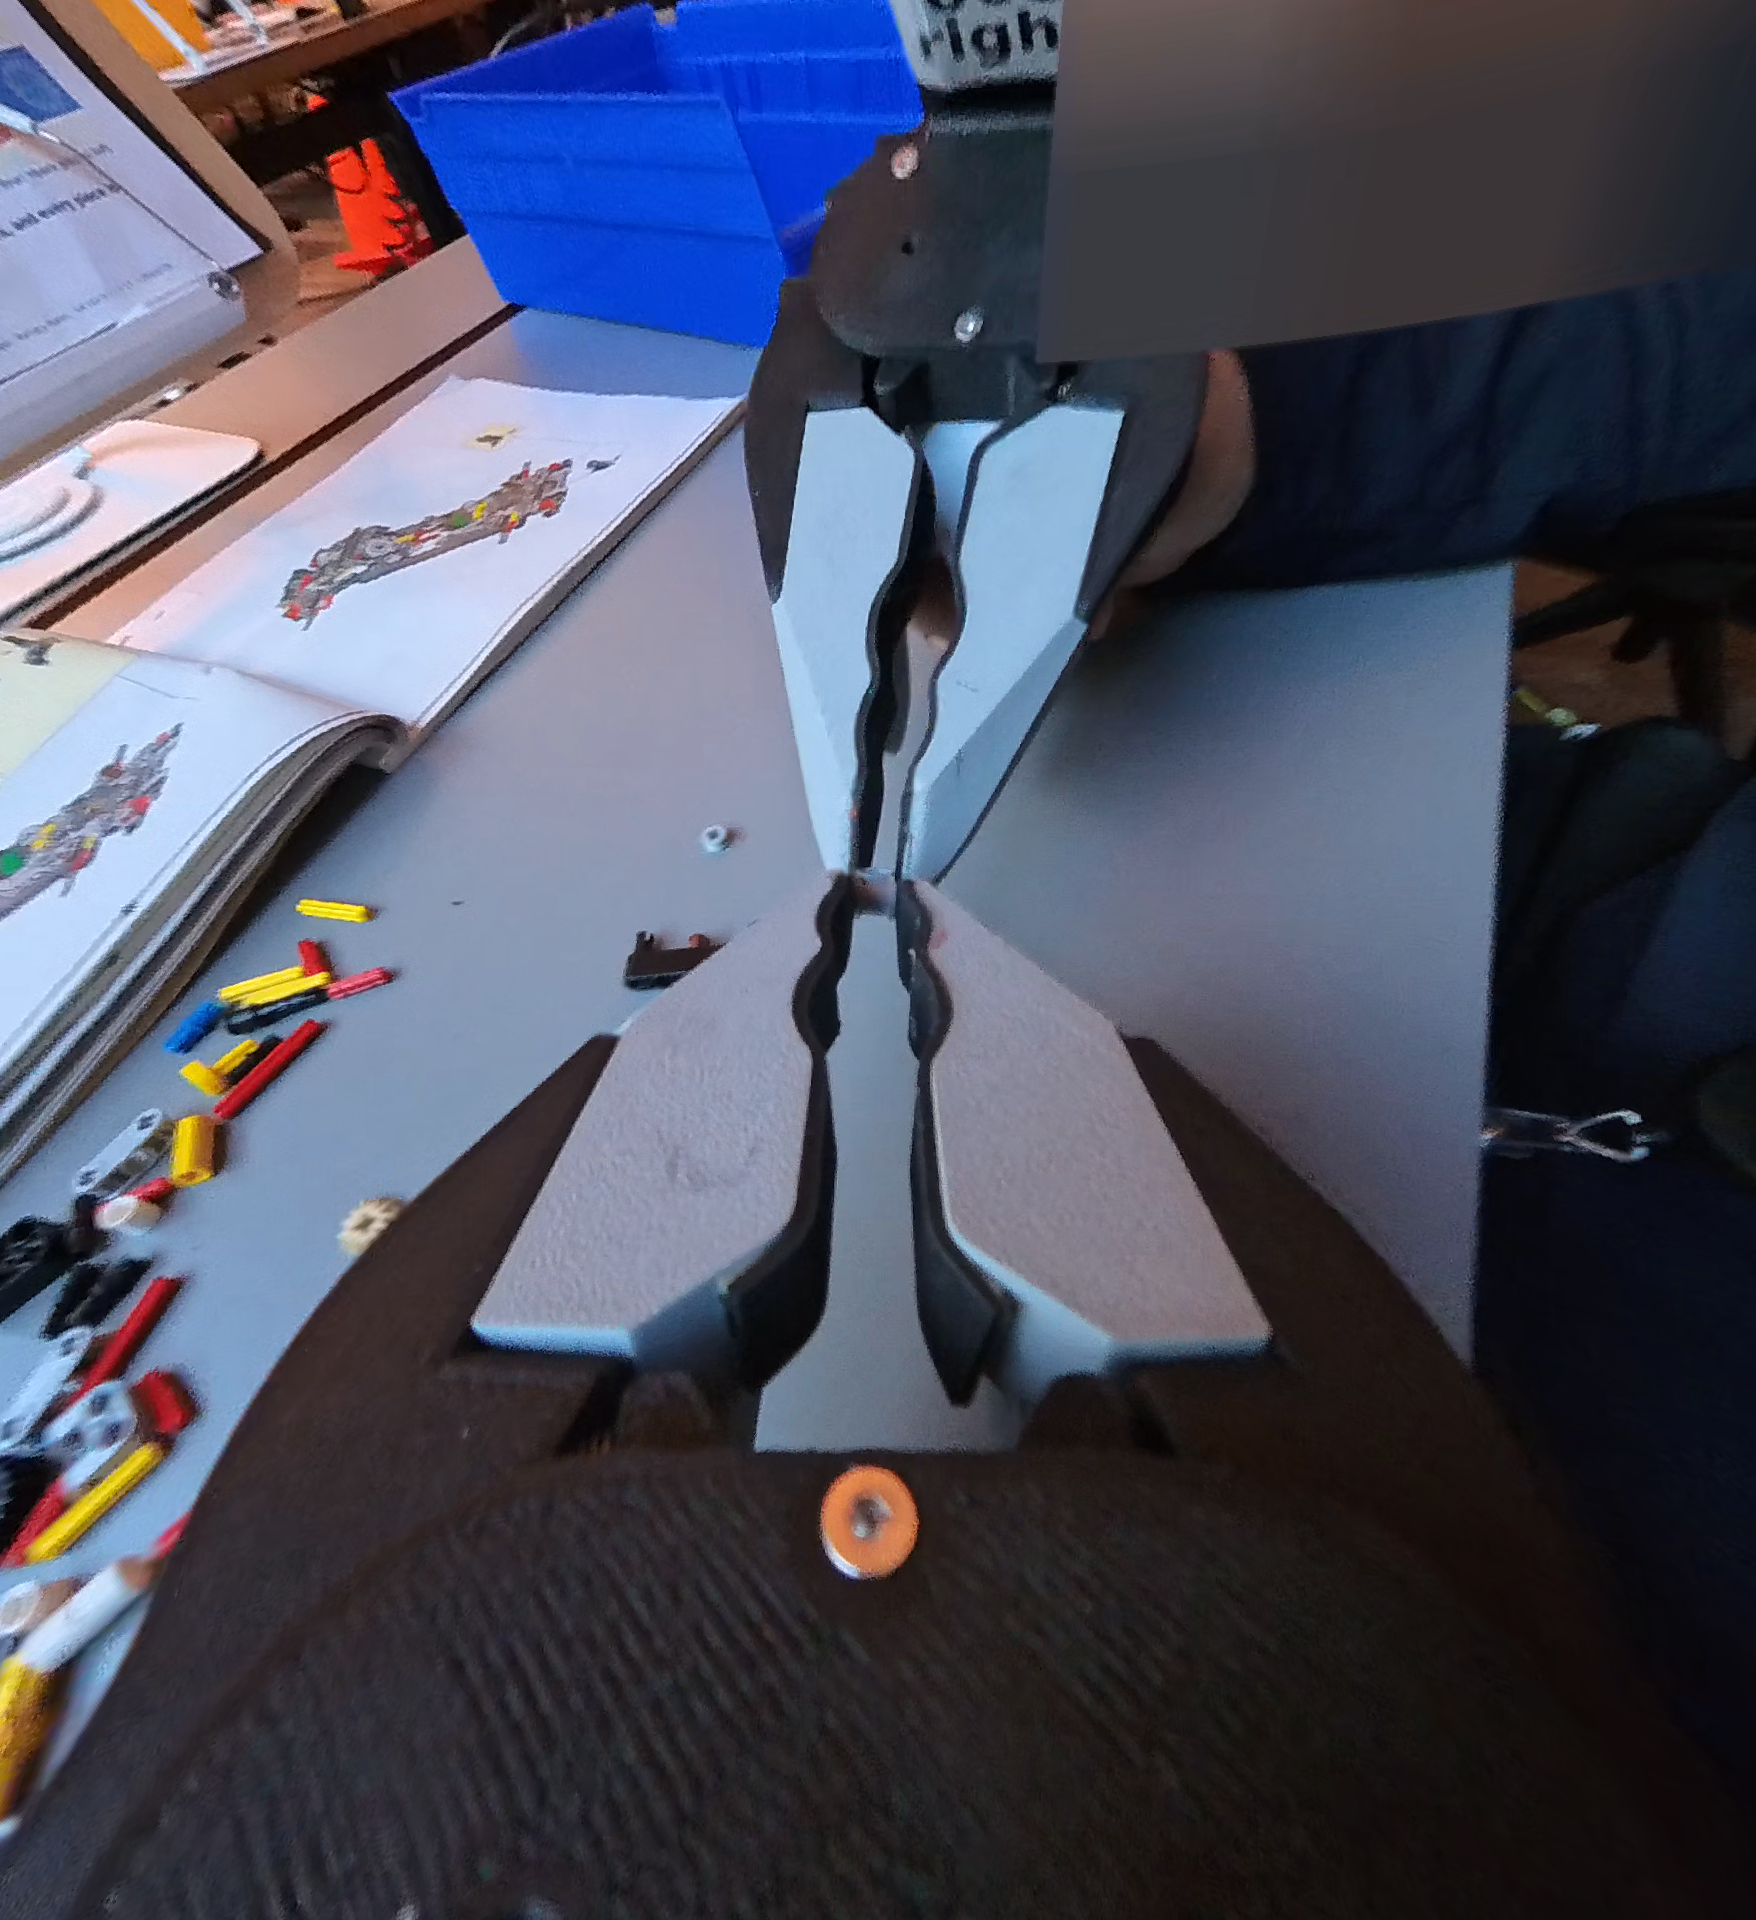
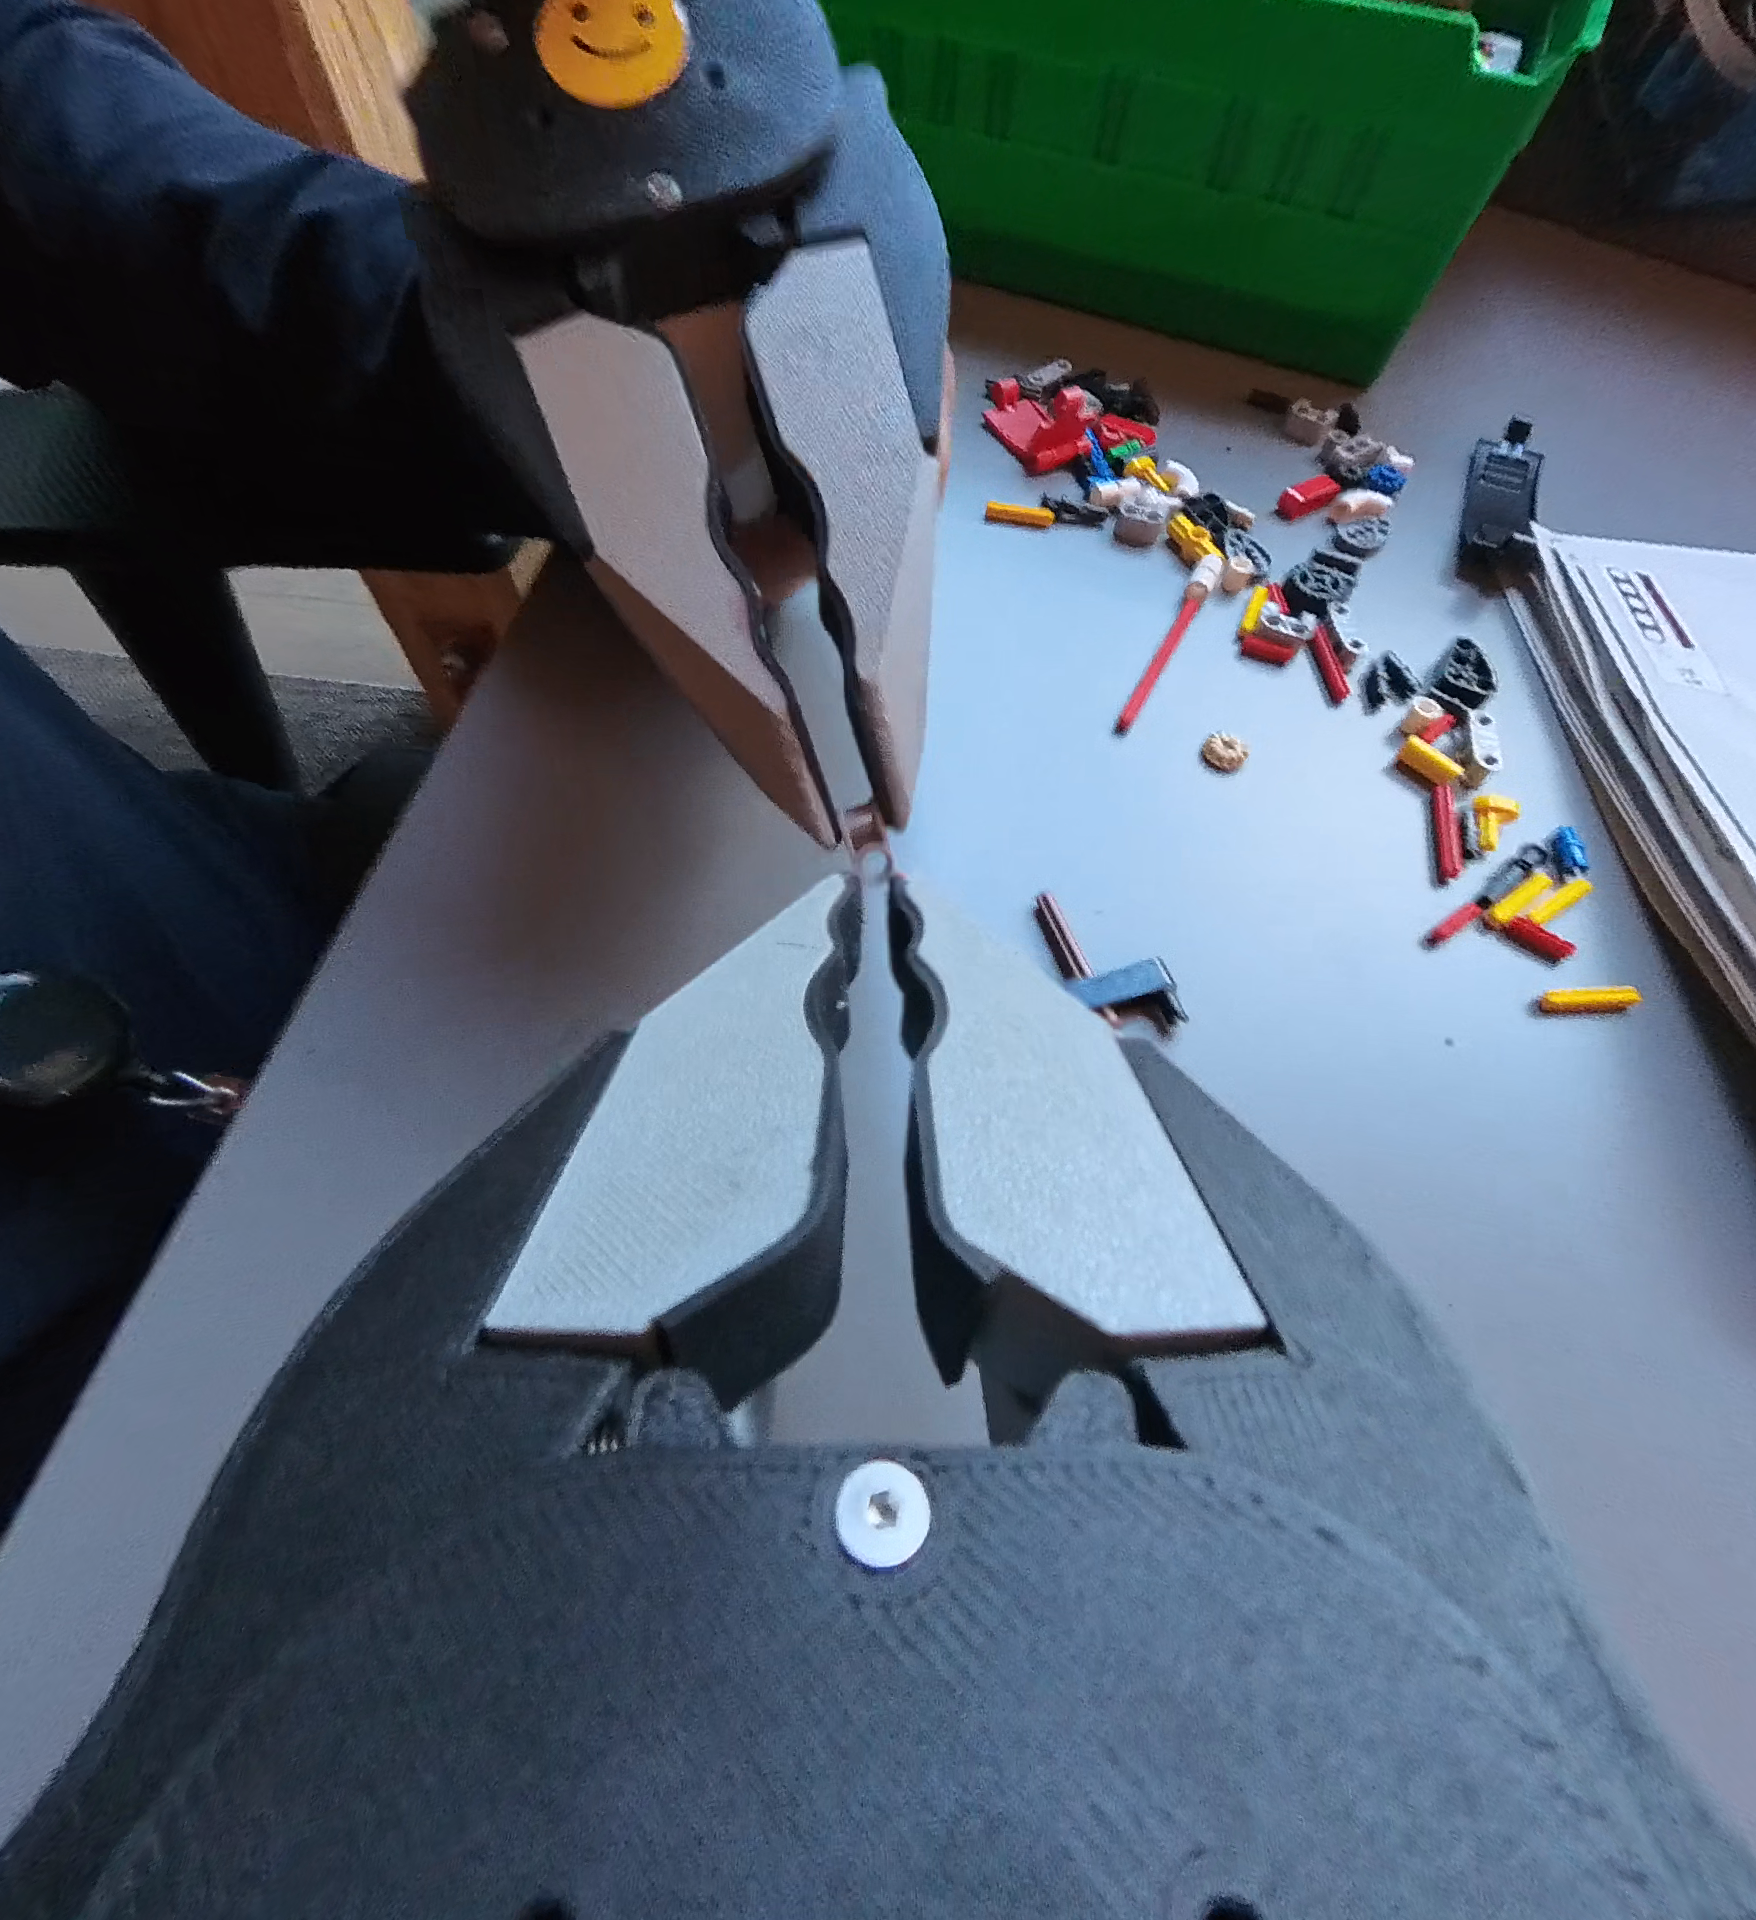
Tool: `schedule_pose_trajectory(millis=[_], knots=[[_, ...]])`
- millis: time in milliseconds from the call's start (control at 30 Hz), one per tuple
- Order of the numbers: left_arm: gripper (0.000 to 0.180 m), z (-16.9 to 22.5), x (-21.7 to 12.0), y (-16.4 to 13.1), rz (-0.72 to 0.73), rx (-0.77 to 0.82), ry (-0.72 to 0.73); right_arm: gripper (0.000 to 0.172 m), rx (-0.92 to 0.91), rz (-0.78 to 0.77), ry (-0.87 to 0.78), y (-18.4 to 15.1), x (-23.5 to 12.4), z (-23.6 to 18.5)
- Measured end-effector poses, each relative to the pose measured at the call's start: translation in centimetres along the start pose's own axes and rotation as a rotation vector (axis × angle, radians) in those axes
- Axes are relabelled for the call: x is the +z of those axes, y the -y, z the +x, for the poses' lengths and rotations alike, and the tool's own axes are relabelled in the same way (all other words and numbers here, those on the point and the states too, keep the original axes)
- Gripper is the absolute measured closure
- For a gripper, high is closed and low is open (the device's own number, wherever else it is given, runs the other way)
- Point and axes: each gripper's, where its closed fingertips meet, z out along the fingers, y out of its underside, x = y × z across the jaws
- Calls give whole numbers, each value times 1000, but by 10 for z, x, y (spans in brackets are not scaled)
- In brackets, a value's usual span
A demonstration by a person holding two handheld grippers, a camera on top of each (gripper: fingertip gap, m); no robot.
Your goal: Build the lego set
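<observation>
Meeting tip to tip above the grey worktop point(image 1: 1217, 831), both grippers are pinching small parts. Left gripper point(image 1: 874, 891) jaws are closing on a small brownish-grey piece point(image 1: 872, 894); right gripper point(image 2: 874, 876) jaws are nearly shut on a tiny ring-shaped part point(image 2: 875, 861), which is touching the brown piece. Loose coloured bricks point(image 2: 1373, 623) are lying to the side, beside an open instruction booklet point(image 1: 230, 727); a dark bracket point(image 1: 661, 958) is lying just beside the tips
</observation>
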Motion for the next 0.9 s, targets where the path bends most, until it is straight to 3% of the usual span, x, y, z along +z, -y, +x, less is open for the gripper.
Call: schedule_pose_trajectory(millis=[167,300,567,900], knots=[[174,-30,-4,-29,-169,228,185,157,44,-127,-110,-26,-10,32],[174,-41,-6,-44,-232,363,235,142,58,-205,-133,-32,-5,43],[174,-52,-9,-60,-305,511,296,153,-159,-405,-181,-27,18,44],[174,-51,-10,-58,-277,553,293,160,-164,-639,29,-38,29,45]])
